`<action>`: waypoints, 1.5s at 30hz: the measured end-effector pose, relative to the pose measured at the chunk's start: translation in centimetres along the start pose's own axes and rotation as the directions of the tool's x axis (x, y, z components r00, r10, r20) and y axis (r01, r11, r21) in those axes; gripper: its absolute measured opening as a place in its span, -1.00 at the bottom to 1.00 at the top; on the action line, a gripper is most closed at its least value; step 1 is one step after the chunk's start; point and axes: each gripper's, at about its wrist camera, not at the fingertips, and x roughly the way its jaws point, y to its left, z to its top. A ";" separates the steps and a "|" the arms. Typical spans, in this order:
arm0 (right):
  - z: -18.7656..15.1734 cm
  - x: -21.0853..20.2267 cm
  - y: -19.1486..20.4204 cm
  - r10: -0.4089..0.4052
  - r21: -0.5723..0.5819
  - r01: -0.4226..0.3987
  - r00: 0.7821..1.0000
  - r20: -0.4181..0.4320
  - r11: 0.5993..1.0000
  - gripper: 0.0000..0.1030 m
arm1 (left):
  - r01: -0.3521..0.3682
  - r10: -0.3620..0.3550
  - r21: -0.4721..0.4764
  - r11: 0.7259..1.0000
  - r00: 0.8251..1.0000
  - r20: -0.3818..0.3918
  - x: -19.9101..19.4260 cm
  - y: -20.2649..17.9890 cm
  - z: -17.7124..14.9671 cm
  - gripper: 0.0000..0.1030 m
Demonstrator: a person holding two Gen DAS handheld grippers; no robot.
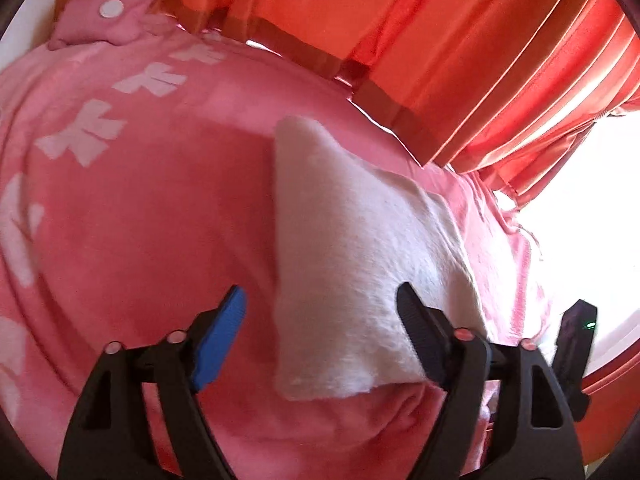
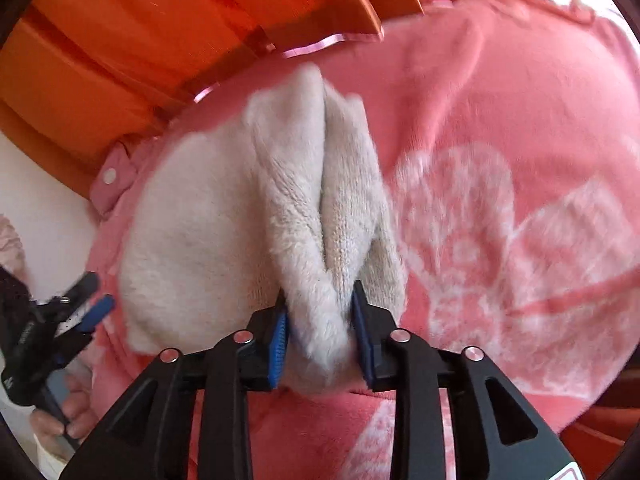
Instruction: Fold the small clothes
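One white cloth (image 2: 224, 216), two claws

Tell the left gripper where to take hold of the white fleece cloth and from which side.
Take the near free corner of the white fleece cloth, low in the left wrist view, coming in from the left edge. That edge lies flat and bare on the pink blanket, between the open left gripper; the right gripper already pinches the bunched end.

left claw (image 1: 320, 320) gapes wide, gripping nothing; right claw (image 2: 322, 322) is pinched, both angled downward
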 end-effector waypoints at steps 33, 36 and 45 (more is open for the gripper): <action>16.1 -9.6 16.3 0.344 -0.214 -0.288 0.887 0.306 0.933 -0.18 | 0.354 -0.401 0.221 0.909 0.887 0.229 -11.5 -5.3 16.8 -0.01; 17.4 -1.9 15.3 0.310 -0.141 -0.283 0.919 0.245 0.949 0.18 | 0.262 -0.303 0.200 0.944 0.929 0.212 -7.5 -3.1 18.4 0.25; 11.7 7.8 10.4 0.080 -0.059 -0.074 0.993 0.092 0.995 -0.51 | -0.005 0.006 -0.010 1.000 0.997 0.077 1.9 7.5 13.3 0.21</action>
